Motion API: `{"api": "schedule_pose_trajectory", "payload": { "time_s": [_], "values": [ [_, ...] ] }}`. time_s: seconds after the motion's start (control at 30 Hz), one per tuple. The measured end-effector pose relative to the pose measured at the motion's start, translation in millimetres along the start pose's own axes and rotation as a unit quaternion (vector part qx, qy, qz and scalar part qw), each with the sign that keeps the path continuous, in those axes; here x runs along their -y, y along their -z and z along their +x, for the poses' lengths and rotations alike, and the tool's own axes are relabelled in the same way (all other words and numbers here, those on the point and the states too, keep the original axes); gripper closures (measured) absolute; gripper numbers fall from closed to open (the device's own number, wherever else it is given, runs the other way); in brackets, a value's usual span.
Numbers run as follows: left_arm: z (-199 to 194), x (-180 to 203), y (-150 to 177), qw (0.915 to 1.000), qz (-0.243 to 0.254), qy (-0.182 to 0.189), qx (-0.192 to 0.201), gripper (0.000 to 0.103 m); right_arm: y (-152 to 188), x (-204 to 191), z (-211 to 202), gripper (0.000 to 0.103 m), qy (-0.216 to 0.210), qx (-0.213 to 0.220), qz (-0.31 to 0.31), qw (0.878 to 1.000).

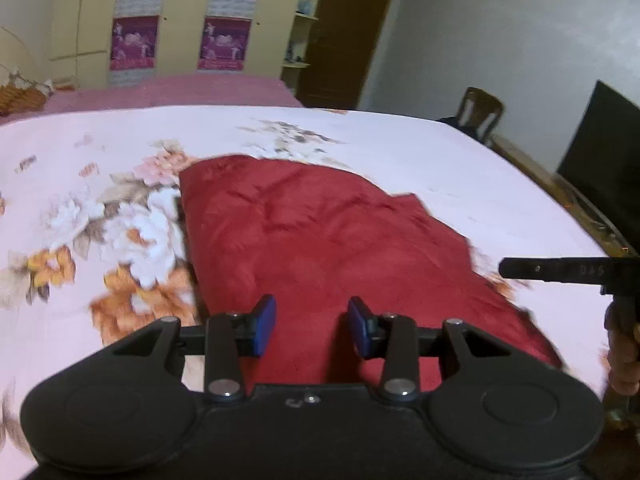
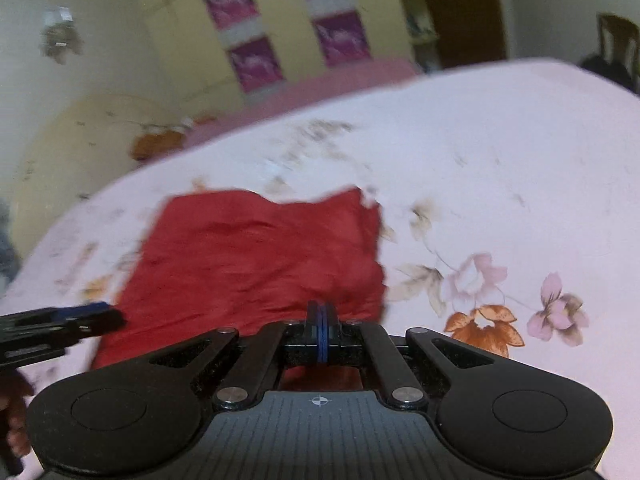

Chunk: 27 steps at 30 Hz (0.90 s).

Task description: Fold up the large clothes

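A red garment point(image 1: 320, 248) lies spread, partly folded, on a bed point(image 1: 460, 160) covered with a pink flowered sheet. The left tool point(image 1: 312, 328) hangs above the garment's near edge, its blue pads spread apart with nothing between them. The right tool point(image 2: 319, 330) is over the garment's near right corner, its pads pressed together; motion blur makes it hard to tell whether any cloth is caught. Beyond the bed stands a yellow wardrobe point(image 1: 180, 20) with purple posters.
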<state>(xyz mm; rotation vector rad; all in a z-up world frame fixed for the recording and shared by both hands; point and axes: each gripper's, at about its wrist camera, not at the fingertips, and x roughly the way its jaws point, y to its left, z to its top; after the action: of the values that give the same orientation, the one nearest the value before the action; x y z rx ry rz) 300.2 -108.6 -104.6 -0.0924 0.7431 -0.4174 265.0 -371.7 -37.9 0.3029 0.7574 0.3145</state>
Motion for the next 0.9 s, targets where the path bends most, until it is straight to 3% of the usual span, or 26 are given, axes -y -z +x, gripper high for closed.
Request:
{"api": "schedule_pose_trajectory", "payload": {
  "time_s": [0.1, 0.2, 0.37, 0.43, 0.5, 0.53, 0.63, 0.67, 0.7, 0.73, 0.8, 0.87, 0.9],
  "values": [
    [-18, 8, 16, 0.9997, -0.009, 0.021, -0.009, 0.065, 15, -13, -27, 0.103, -0.031, -0.005, -0.015, 0.999],
    [-21, 19, 33, 0.9994, 0.001, 0.02, -0.027, 0.065, 30, -24, -32, 0.103, -0.043, -0.018, -0.016, 0.999],
    [-17, 14, 39, 0.9989, -0.007, 0.013, -0.044, 0.066, 58, -32, 3, 0.103, 0.018, -0.093, -0.035, 0.995],
    [-24, 4, 32, 0.9994, -0.024, 0.007, -0.024, 0.065, 52, -28, -6, 0.103, 0.017, -0.073, -0.015, 0.997],
    [-26, -13, 24, 0.9985, -0.055, -0.004, -0.001, 0.045, 39, -20, -18, 0.103, 0.021, -0.028, 0.015, 0.999],
    [-23, -19, 20, 0.9979, -0.065, -0.007, 0.003, 0.041, 32, -13, -18, 0.103, 0.027, -0.01, 0.029, 0.999],
    [-4, -36, 5, 0.9967, -0.081, -0.008, 0.007, 0.037, 11, 14, -6, 0.102, 0.041, 0.014, 0.073, 0.996],
    [4, -40, 0, 0.9961, -0.088, 0.0, 0.004, 0.035, 4, 26, 4, 0.1, 0.044, 0.014, 0.087, 0.995],
    [11, -43, -3, 0.9954, -0.096, 0.003, 0.001, 0.035, -1, 36, 15, 0.069, 0.049, 0.008, 0.105, 0.993],
    [17, -45, -6, 0.9951, -0.099, -0.001, -0.001, 0.035, -4, 43, 21, 0.027, 0.05, 0.011, 0.12, 0.991],
    [25, -47, -11, 0.9954, -0.096, -0.003, 0.0, 0.035, -10, 51, 26, 0.023, 0.051, 0.036, 0.127, 0.99],
    [33, -51, -12, 0.9946, -0.104, -0.007, -0.004, 0.035, -16, 57, 28, 0.025, 0.018, 0.039, 0.134, 0.99],
    [35, -52, -12, 0.9939, -0.11, -0.005, -0.005, 0.034, -18, 59, 32, 0.043, 0.003, 0.035, 0.133, 0.991]
  ]
}}
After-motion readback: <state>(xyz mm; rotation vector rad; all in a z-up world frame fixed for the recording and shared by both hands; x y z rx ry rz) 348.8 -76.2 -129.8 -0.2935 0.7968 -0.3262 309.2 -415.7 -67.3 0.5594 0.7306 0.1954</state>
